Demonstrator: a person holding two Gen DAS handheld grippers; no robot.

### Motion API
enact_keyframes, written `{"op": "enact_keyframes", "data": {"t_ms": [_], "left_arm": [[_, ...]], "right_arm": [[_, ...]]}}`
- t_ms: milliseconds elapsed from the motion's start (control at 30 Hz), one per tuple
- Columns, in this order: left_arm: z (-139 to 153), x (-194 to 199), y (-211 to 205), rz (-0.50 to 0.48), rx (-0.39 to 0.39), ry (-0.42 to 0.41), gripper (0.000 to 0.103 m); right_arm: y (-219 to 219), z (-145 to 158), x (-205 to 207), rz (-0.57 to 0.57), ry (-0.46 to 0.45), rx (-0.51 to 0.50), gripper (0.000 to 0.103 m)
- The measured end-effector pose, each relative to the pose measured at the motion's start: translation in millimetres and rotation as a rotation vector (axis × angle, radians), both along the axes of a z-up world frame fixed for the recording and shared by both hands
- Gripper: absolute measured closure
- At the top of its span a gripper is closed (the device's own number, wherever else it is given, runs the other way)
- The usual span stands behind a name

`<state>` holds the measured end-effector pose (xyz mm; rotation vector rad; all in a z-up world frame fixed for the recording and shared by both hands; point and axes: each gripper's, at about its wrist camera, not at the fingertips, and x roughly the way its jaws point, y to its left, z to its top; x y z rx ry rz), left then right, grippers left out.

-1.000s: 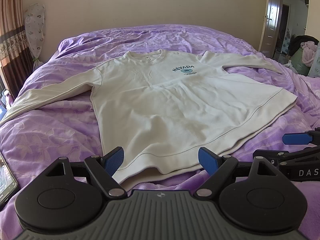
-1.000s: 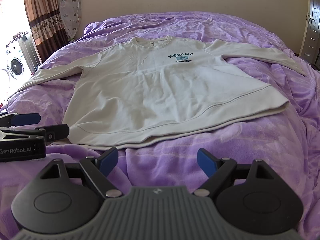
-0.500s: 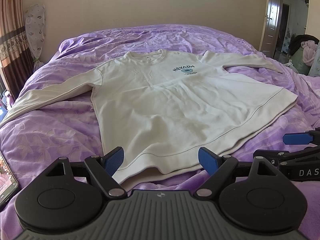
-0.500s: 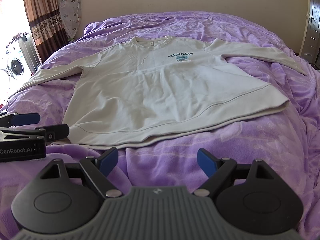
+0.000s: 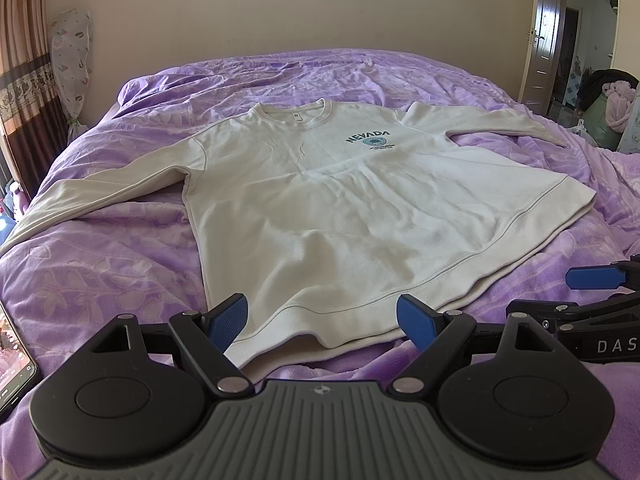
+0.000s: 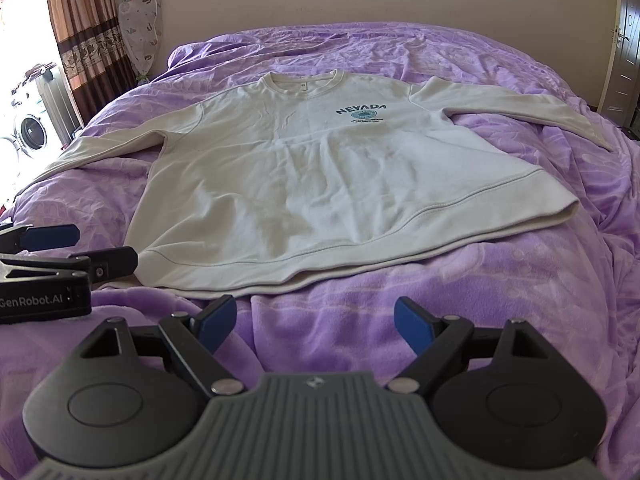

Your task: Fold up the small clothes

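Cream long-sleeve sweatshirt [image 5: 352,216] lies flat, front up, on a purple bedspread [image 5: 100,264], "NEVADA" print on the chest, collar at the far end, both sleeves spread out to the sides, unfolded. Left gripper [image 5: 322,316] sits low at the near hem, fingers spread wide apart, nothing between them; the hem's near-left corner lies right in front of it, between the two blue pads [image 5: 228,318], contact unclear. Right gripper [image 6: 316,318] also spread wide, empty, over bare bedspread just short of the hem; the sweatshirt starts slightly ahead of it and runs ahead and to both sides. From the right wrist view the left gripper shows at left, its tips just beside the hem's left corner. From the left wrist view the right gripper's blue tip shows at the right edge, near the hem's right part. A phone [image 5: 12,364] lies on the bedspread left of the left gripper, screen lit. Curtain [image 6: 80,28] far ahead-left, open door [image 5: 576,32] far ahead-right.
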<state>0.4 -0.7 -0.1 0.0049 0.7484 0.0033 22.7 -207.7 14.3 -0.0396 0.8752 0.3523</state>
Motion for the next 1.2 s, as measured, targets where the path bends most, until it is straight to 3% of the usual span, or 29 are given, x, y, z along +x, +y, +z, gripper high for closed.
{"op": "enact_keyframes", "data": {"t_ms": [1200], "left_arm": [[-0.1,0.0,-0.1,0.000,0.003,0.001,0.005]], "right_arm": [[0.0,0.0,0.5,0.001,0.003,0.000,0.021]]}}
